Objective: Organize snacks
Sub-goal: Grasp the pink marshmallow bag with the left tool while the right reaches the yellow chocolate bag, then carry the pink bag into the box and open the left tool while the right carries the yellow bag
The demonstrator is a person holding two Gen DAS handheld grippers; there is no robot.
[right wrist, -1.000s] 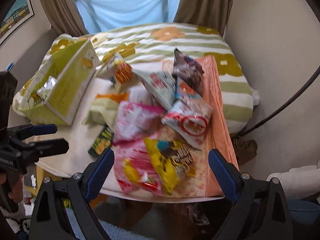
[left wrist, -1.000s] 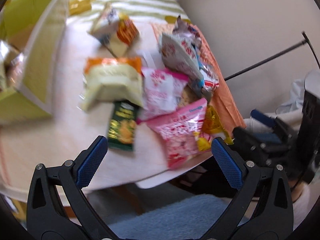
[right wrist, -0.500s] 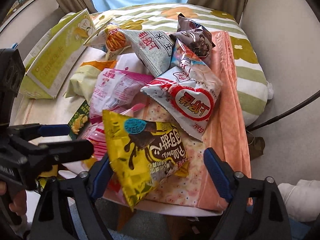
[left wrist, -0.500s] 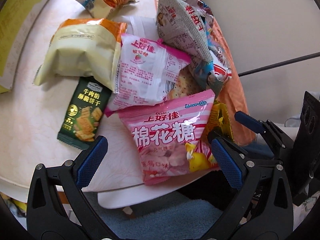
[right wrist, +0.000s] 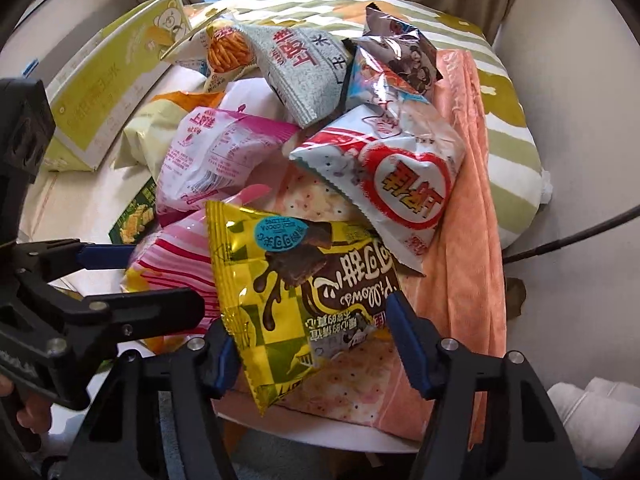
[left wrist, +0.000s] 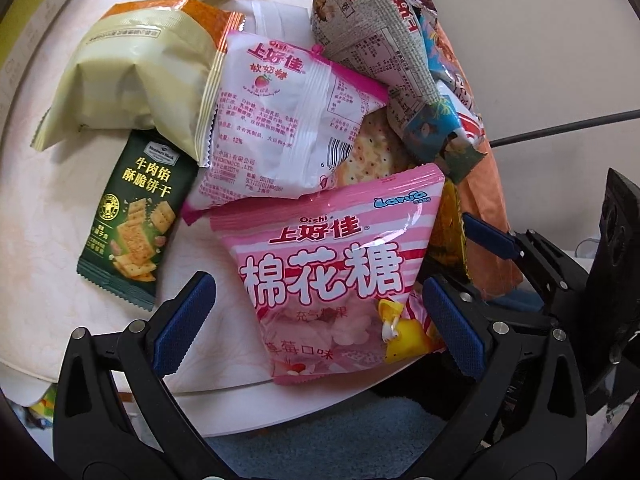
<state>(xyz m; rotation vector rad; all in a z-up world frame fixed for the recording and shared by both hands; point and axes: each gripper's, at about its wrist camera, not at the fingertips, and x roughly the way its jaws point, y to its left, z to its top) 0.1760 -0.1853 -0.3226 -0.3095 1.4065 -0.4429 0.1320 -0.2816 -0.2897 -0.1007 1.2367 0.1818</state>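
Observation:
A pile of snack bags lies on a round white table [left wrist: 48, 240]. My left gripper [left wrist: 320, 328] is open, its jaws on either side of the lower part of a pink marshmallow bag [left wrist: 328, 272]; it also shows in the right wrist view [right wrist: 132, 276]. My right gripper [right wrist: 316, 344] is open around the lower end of a yellow chocolate bag [right wrist: 296, 288]; it also shows in the left wrist view [left wrist: 500, 248]. A green cracker packet [left wrist: 132, 220], a pale pink candy bag [left wrist: 280, 120] and a red-and-white bag [right wrist: 396, 184] lie close by.
A yellow-green cardboard box [right wrist: 108, 84] stands at the table's left. An orange cloth [right wrist: 464, 216] hangs over the right side. A striped cushion [right wrist: 508, 96] lies behind. A cream chip bag [left wrist: 136, 76] and a grey rice-snack bag [right wrist: 304, 68] lie further back.
Both grippers have moved down and forward towards the pile. The left one now straddles the pink marshmallow bag, the right one the yellow chocolate bag. Both have stayed open.

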